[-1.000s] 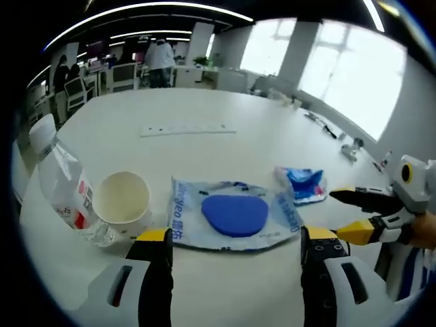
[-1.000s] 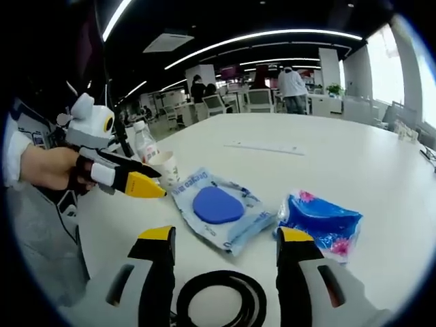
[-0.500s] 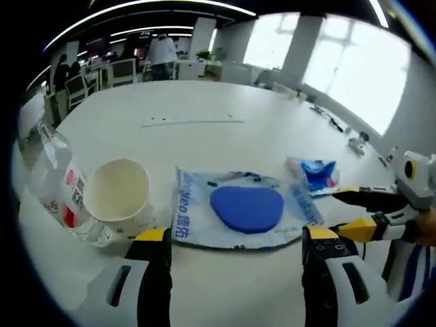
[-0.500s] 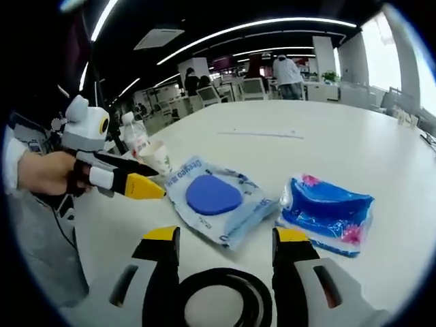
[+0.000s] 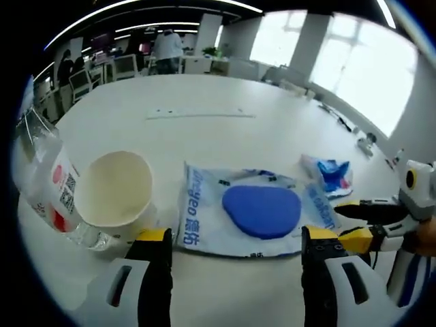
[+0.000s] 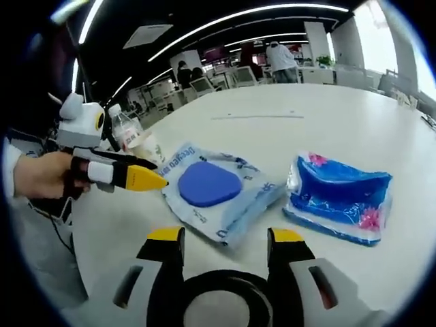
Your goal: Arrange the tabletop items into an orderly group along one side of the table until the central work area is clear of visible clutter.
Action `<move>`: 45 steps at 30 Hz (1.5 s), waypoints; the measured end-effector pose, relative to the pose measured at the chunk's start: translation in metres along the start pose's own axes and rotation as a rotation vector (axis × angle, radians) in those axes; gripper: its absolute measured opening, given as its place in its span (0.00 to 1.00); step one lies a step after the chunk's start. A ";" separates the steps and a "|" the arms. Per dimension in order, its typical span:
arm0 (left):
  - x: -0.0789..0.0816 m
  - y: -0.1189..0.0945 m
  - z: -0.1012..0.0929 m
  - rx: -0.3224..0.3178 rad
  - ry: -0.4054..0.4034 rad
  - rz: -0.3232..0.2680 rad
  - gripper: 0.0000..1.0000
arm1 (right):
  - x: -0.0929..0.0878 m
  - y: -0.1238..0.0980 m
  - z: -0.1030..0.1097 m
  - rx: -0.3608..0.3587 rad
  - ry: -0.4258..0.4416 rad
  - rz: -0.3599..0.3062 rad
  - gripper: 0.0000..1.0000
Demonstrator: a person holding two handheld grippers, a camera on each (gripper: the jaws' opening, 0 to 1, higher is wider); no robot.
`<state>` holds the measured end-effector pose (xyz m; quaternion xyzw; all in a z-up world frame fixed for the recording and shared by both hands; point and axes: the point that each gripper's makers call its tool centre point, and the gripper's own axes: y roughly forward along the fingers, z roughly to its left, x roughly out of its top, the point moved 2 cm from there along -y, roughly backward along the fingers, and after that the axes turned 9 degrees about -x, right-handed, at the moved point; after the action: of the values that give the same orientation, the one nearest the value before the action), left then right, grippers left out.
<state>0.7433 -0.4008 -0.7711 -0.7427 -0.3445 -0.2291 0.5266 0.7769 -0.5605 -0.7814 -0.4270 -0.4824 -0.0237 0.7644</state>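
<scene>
- Centre of the left gripper view, I see the pale packet with a blue oval flat on the white table, just ahead of my left gripper, jaws apart, empty.
- Left of it, a paper cup touches a plastic bottle.
- At right in the right gripper view lies a blue pouch; my right gripper stands open above a black ring.

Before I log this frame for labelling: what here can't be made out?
- Water bottle: left gripper view, its cap end is cut off by the edge.
- Black ring: right gripper view, its near part is cut off by the bottom edge, so what it is stays unclear.
- Small print on the white pouch: too small to read beyond large letters.
- Paper cup: right gripper view, mostly hidden behind the left gripper.
</scene>
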 end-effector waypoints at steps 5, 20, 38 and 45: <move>-0.005 0.003 0.005 0.020 -0.016 0.013 0.72 | 0.000 0.010 -0.003 -0.021 0.038 0.026 0.35; -0.027 -0.009 0.026 0.055 -0.288 0.004 0.04 | 0.001 0.010 -0.021 -0.038 0.009 0.064 0.00; 0.002 -0.029 0.019 0.101 -0.105 -0.032 0.00 | 0.039 0.008 -0.018 -0.042 -0.128 -0.046 0.00; 0.010 -0.030 0.024 0.126 -0.091 -0.050 0.00 | 0.055 0.019 -0.019 -0.036 -0.149 -0.057 0.00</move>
<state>0.7267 -0.3696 -0.7536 -0.7090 -0.3999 -0.1860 0.5503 0.8282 -0.5403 -0.7544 -0.4273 -0.5492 -0.0220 0.7178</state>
